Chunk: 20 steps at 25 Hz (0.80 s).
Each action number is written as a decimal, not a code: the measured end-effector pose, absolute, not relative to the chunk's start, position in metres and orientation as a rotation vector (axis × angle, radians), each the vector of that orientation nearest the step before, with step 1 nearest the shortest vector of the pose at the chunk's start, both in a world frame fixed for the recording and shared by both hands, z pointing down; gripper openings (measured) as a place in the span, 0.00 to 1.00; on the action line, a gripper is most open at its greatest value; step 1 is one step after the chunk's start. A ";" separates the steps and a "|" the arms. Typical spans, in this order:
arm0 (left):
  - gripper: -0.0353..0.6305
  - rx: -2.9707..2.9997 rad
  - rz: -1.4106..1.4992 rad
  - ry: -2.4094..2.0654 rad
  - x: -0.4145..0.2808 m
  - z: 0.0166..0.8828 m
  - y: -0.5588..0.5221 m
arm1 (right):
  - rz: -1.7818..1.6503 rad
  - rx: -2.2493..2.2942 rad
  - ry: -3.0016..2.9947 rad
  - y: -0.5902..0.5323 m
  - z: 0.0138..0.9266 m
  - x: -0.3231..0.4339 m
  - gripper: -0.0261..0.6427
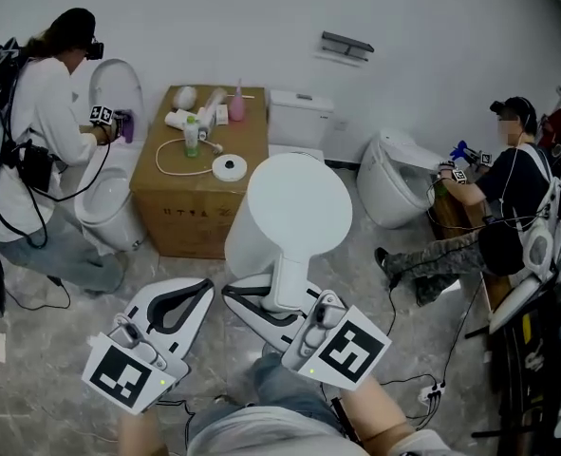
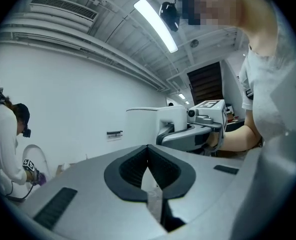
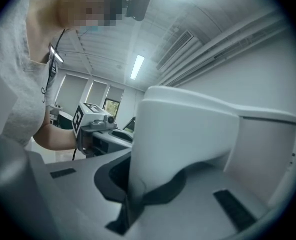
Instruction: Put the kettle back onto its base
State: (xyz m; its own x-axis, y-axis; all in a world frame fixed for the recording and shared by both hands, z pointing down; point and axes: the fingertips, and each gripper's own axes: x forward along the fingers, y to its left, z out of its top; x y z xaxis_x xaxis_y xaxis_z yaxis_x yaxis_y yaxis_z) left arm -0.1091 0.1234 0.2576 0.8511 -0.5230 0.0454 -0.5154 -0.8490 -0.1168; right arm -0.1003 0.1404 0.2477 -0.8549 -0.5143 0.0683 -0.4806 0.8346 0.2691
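Note:
A tall white kettle (image 1: 294, 207) hangs in front of me above the floor, lid towards the head view camera. My right gripper (image 1: 264, 299) is shut on its handle (image 1: 288, 278). In the right gripper view the handle (image 3: 178, 134) fills the dark pads and the kettle body (image 3: 268, 144) stands behind it. The round white base (image 1: 229, 167), with a looped white cord, lies on a cardboard box (image 1: 199, 212) beyond the kettle. My left gripper (image 1: 202, 288) floats to the left of the kettle, shut with nothing in it; its tips (image 2: 148, 149) meet.
Bottles and a pink dispenser (image 1: 235, 103) stand at the back of the box. A person (image 1: 33, 141) bends over a toilet (image 1: 109, 198) on the left. Another person (image 1: 503, 193) sits by a toilet (image 1: 394, 179) on the right. Cables and a power strip (image 1: 434, 390) lie on the floor.

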 end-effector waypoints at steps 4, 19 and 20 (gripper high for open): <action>0.07 -2.921 -0.097 0.871 -0.078 0.253 0.087 | -0.376 0.708 -2.873 0.105 0.248 -0.071 0.05; 0.07 -2.843 -0.054 1.028 -0.012 0.243 0.005 | -0.375 0.518 -2.936 0.017 0.247 0.011 0.05; 0.07 -2.845 -0.051 1.030 -0.010 0.244 0.000 | -0.373 0.517 -2.936 0.012 0.248 0.014 0.05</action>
State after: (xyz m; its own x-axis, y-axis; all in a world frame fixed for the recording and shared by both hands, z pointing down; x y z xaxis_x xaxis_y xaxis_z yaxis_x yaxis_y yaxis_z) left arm -0.0101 -0.0002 0.2441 0.7686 -0.6396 -0.0074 -0.6357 -0.7626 -0.1195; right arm 0.0136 0.0119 0.2482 -0.9316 -0.3519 0.0916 -0.3178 0.9104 0.2649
